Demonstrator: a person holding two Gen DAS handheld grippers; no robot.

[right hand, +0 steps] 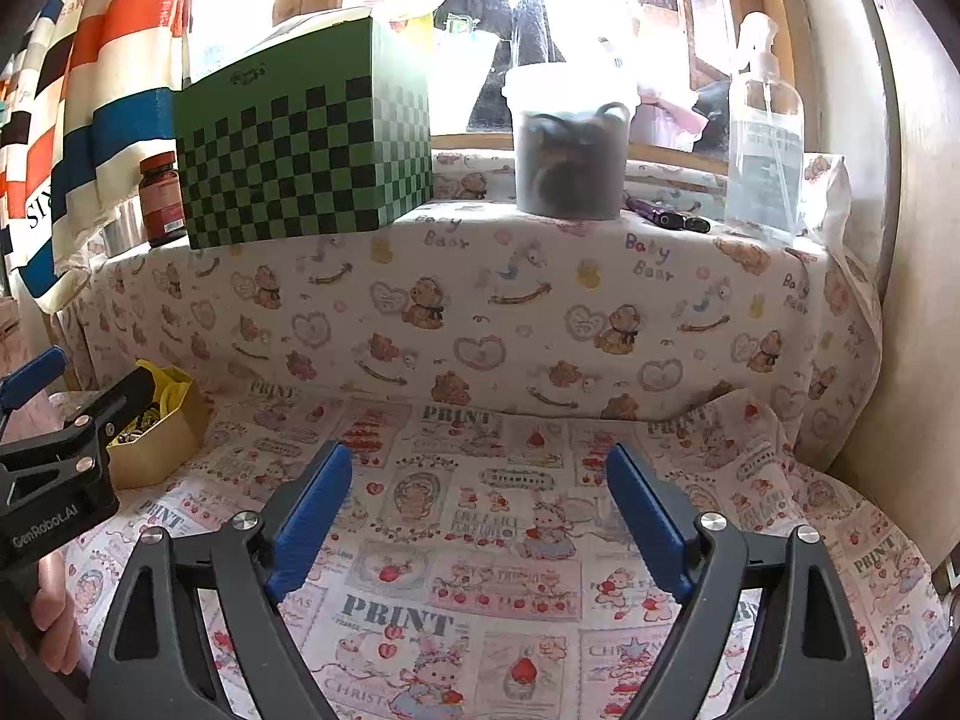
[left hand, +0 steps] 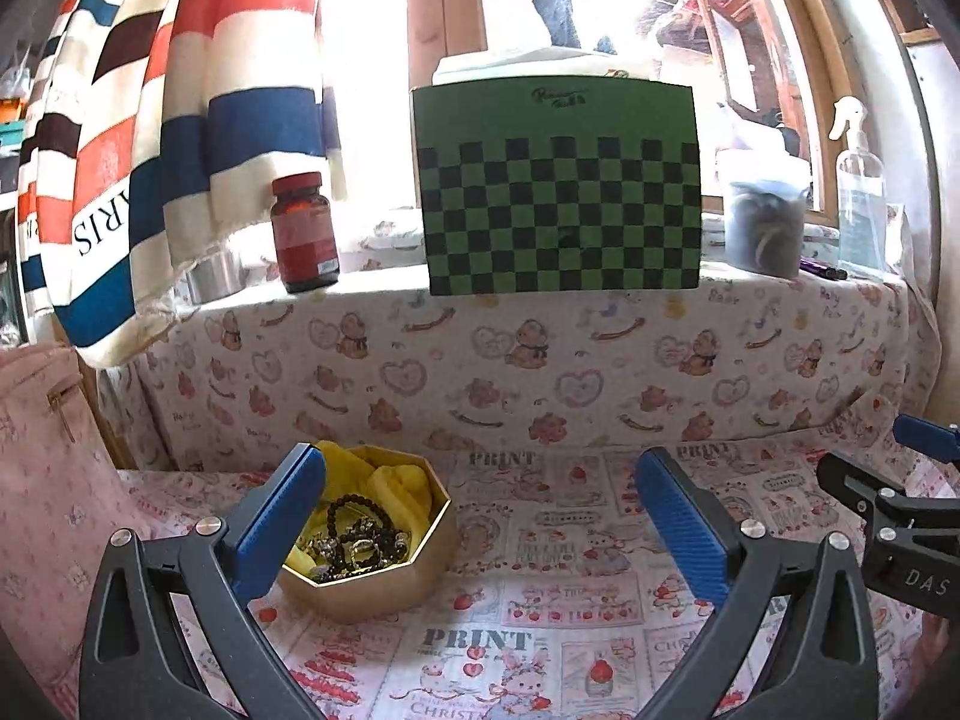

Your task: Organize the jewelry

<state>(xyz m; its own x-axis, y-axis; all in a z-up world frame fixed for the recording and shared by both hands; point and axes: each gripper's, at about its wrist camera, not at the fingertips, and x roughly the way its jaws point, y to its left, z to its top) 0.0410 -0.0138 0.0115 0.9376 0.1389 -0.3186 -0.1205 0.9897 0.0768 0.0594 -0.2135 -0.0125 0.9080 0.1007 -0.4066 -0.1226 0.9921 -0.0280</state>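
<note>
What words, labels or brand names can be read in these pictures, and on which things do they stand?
"PRINT": cloth on the table
"Baby Bear": teddy-bear cloth over the ledge
"GenRobot.AI": body of the left claw
"DAS": body of the right claw
"RIS": striped towel, rest hidden
Too blurred to read: script logo on the green chequered box, red bottle label, spray bottle label.

An open octagonal gold cardboard box (left hand: 384, 564) with yellow lining holds tangled black-bead bracelets (left hand: 360, 540), just beside the left tongs' (left hand: 480, 474) left finger.
</note>
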